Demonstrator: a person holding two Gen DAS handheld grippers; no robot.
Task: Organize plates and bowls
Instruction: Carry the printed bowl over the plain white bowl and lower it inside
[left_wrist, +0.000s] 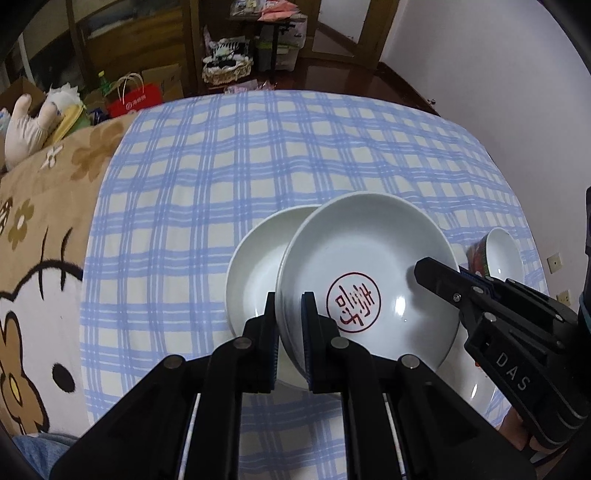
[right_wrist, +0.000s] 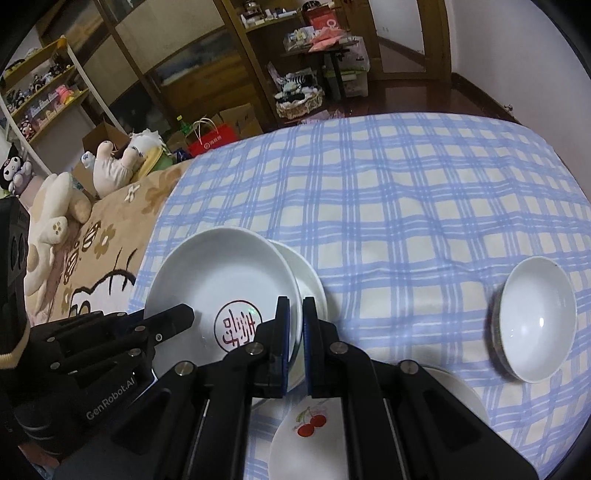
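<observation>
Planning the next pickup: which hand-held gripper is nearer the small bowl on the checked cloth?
Right. The right hand-held gripper grips the stamped plate on the rim facing the small bowl; the left hand-held gripper holds the far rim.

White red-stamped plate (left_wrist: 365, 280) tilts over plain white plate (left_wrist: 255, 269) near the bedspread's left edge; small bowl (right_wrist: 535, 319) rightward; cherry plate (right_wrist: 314, 435) at the near edge.

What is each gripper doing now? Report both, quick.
Left gripper: closed on the near rim of the red-stamped plate.
Right gripper: closed on the same plate's opposite rim.
</observation>
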